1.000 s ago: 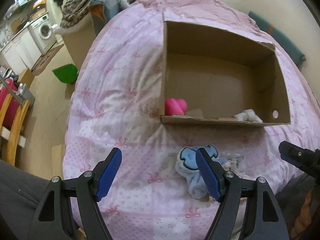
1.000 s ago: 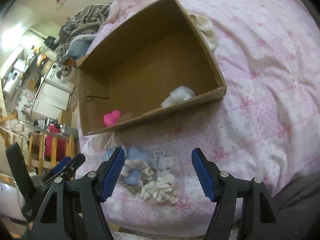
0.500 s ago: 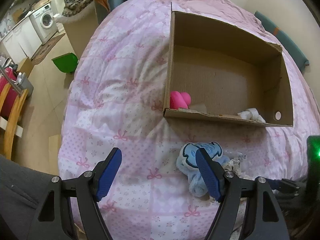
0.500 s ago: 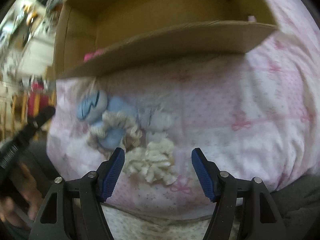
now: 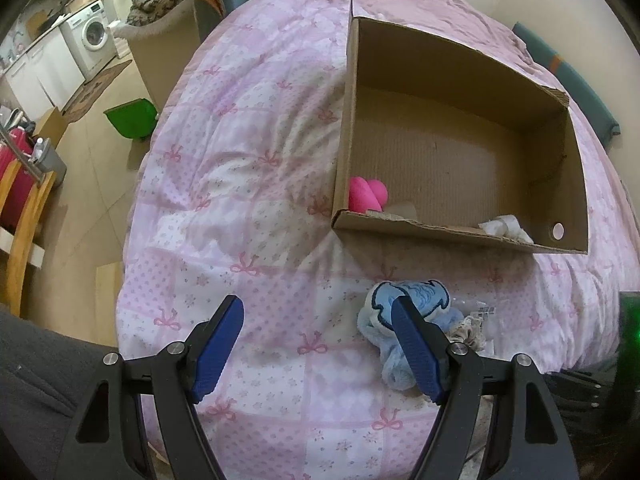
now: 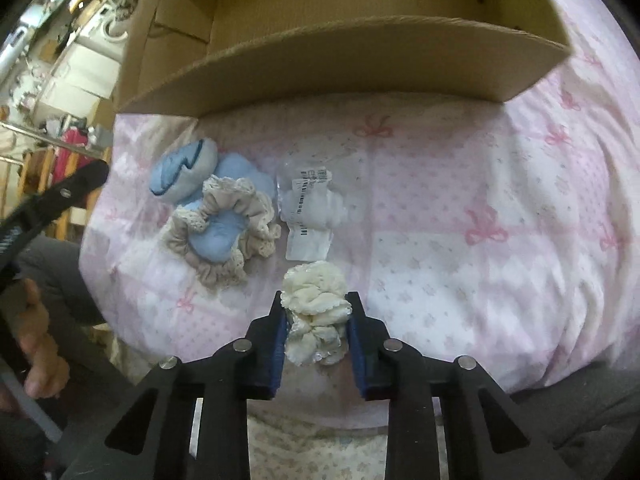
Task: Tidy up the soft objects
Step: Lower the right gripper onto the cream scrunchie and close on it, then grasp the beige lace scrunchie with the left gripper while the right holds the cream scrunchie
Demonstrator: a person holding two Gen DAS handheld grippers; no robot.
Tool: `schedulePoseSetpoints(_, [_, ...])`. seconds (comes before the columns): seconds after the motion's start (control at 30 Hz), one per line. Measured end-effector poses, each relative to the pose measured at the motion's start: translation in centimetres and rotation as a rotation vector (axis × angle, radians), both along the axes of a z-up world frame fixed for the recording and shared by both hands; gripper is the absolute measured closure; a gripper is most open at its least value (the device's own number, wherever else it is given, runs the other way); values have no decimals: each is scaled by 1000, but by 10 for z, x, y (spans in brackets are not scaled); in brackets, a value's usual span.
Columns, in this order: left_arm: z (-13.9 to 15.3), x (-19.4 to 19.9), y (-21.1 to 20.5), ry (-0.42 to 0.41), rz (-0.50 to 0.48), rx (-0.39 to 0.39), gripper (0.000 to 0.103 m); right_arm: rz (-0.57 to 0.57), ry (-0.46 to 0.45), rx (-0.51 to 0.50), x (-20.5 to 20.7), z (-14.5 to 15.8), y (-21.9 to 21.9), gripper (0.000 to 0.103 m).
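Observation:
My right gripper [image 6: 316,304] is shut on a cream scrunchie [image 6: 314,300] lying on the pink quilt [image 6: 480,200]. Beside it lie a beige scrunchie [image 6: 224,232] over a blue plush toy [image 6: 188,168] and a bagged white item with a label [image 6: 312,208]. The open cardboard box [image 5: 440,236] sits just beyond; it holds a pink soft object [image 5: 366,196] and a white cloth [image 5: 504,228]. My left gripper [image 5: 320,340] is open and empty above the quilt, its right finger over the blue plush [image 5: 408,300].
The bed edge drops to the floor at the left, where a green bin [image 5: 132,120], a wooden chair [image 5: 24,216] and a washing machine [image 5: 94,34] stand. A teal cushion [image 5: 576,92] lies at the far right. The person's hand [image 6: 36,344] holds the left gripper.
My right gripper has come down and forward and closed from wide open onto the cream scrunchie. The left gripper has stayed open and shifted only slightly.

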State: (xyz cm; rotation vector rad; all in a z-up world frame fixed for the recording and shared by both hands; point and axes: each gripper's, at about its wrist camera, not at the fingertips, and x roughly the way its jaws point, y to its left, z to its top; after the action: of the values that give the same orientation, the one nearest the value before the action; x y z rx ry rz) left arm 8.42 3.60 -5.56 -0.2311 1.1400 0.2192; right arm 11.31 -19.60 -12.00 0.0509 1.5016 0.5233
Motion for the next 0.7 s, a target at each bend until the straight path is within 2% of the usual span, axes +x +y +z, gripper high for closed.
schedulePoseSetpoints(0.17, [-2,-1,-6,11,-26,7,29,-78,-129,132,2,36,-19,78])
schedulePoseSetpoints(0.27, [-5,-2,-17,23,-86,1,29,-135,-218,198,4,58,-27,78])
schedulePoseSetpoints(0.4, [-15,-5,-43,68,-209,25,29,-188,-219,196,7,57,-33,78])
schedulePoseSetpoints(0.47, [-19,-5,-53,81,-254,15,36,-212,-200,189,11,51,-33,78])
schedulePoseSetpoints(0.6, [-28,-2,-72,107,-327,-4,41,-229,-189,210,18,50,-32,78])
schedulePoseSetpoints(0.67, [-36,1,-77,134,-344,-25,58,-218,-191,209,21,50,-27,78])
schedulePoseSetpoints(0.7, [-41,3,-78,154,-347,-49,63,-213,-190,205,21,49,-26,78])
